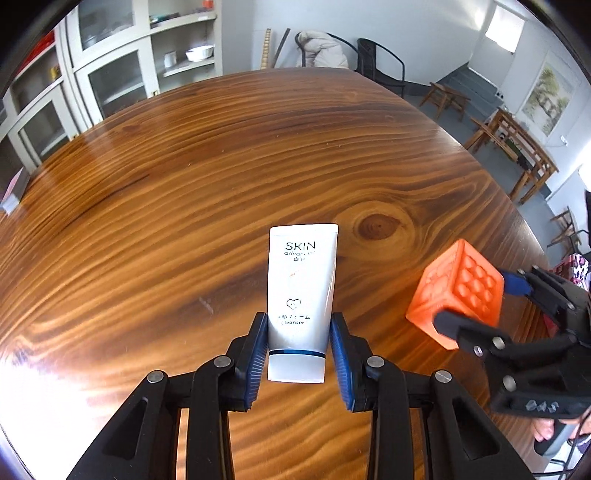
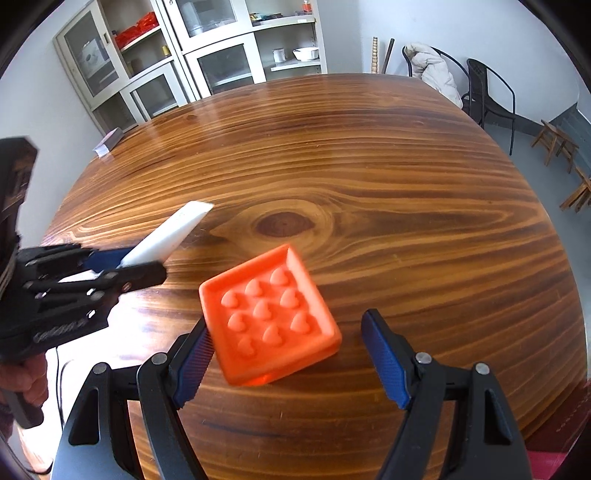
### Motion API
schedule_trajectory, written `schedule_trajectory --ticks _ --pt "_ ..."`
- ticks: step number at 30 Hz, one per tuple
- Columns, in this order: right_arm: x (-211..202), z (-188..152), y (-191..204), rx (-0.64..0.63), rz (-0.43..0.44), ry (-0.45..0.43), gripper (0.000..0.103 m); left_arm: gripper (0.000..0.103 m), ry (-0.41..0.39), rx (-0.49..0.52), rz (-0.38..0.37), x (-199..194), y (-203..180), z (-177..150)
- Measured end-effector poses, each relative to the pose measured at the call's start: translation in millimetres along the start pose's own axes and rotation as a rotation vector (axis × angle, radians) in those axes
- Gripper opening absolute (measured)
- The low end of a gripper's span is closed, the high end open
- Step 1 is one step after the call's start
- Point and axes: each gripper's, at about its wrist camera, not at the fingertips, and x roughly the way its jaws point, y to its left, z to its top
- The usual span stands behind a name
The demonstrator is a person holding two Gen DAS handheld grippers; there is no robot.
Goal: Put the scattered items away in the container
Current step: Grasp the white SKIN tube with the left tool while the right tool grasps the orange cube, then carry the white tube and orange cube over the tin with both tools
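The wooden table (image 1: 221, 155) fills most of both views; its grain runs across the frame, with a dark knot (image 2: 283, 223) near the centre of the right wrist view.

The cabinet (image 2: 207, 55) stands against the wall in the upper left of the right wrist view. Its open shelves hold a white bowl (image 2: 306, 53) and a white cup (image 2: 279, 55); red items (image 2: 138, 26) sit behind a glass door further left.

The orange tray (image 2: 269, 317) is the only container-like item on the table. It lies in the lower centre of the right wrist view, tilted, with one edge raised off the wood. Its inner face carries nine raised heart shapes. Nothing lies in it.

The right gripper (image 2: 284, 350) is released: its jaws stand wide. The left pad touches the tray's edge; the right pad stands clear.

The left gripper (image 1: 299, 354) is clenched on the white cleanser tube (image 1: 301, 291) in the lower centre of the left wrist view. The blue pads press both sides of the tube just above its cap. The tube's crimped end points away from the camera, above the table.
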Motion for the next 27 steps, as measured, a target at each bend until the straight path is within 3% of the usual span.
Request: schedule_trajectory --ticks 1,3,15,27 --pt "0.4 0.2 0.7 -0.006 0.002 -0.004 0.079 0.035 0.001 -0.007 0.001 -1.6 0.0 -2.5" --pt "-1.6 -0.2 2.8 -0.017 0.010 -0.011 0.063 0.035 0.005 -0.023 0.002 -1.0 0.6 -4.0" --pt "-48.1 -46.5 -15.0 0.060 0.024 0.005 0.060 0.035 -0.003 -0.086 0.022 -51.4 -31.0 -55.8" --pt "-128.7 -106.1 -52.8 0.129 0.036 -0.040 0.060 0.035 -0.025 -0.043 0.014 -89.7 -115.0 -78.7"
